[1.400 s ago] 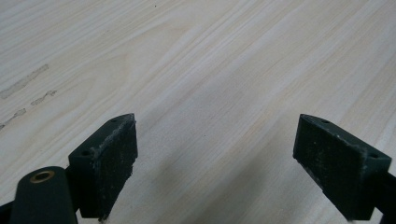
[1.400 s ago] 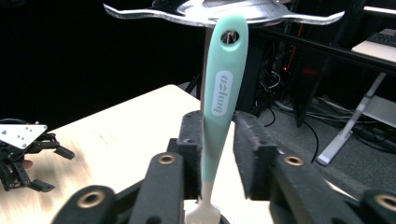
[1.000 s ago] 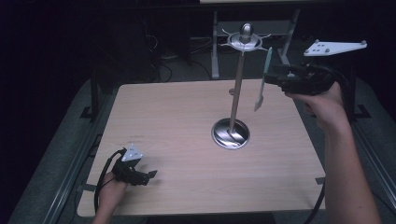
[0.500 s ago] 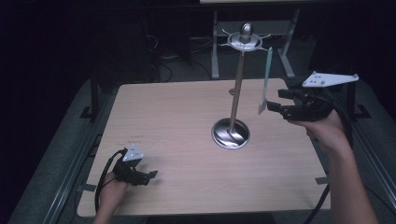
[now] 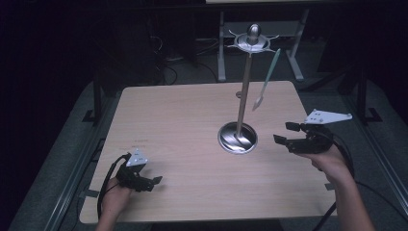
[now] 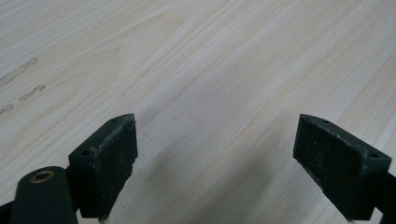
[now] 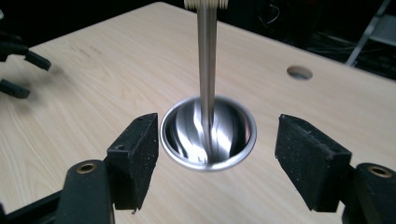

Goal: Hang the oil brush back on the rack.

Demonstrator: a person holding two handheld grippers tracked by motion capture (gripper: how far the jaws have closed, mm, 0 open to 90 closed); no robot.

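One desk, with one round hole through its top. One metal stand on it: one round base, one upright pole, one disc at the top with one knob above it. One pale green utensil hangs from that disc. Two tools: the left tool and the right tool, each with two black jaws. Two hands, one on each tool. Two grey three-cornered plates, one per tool.
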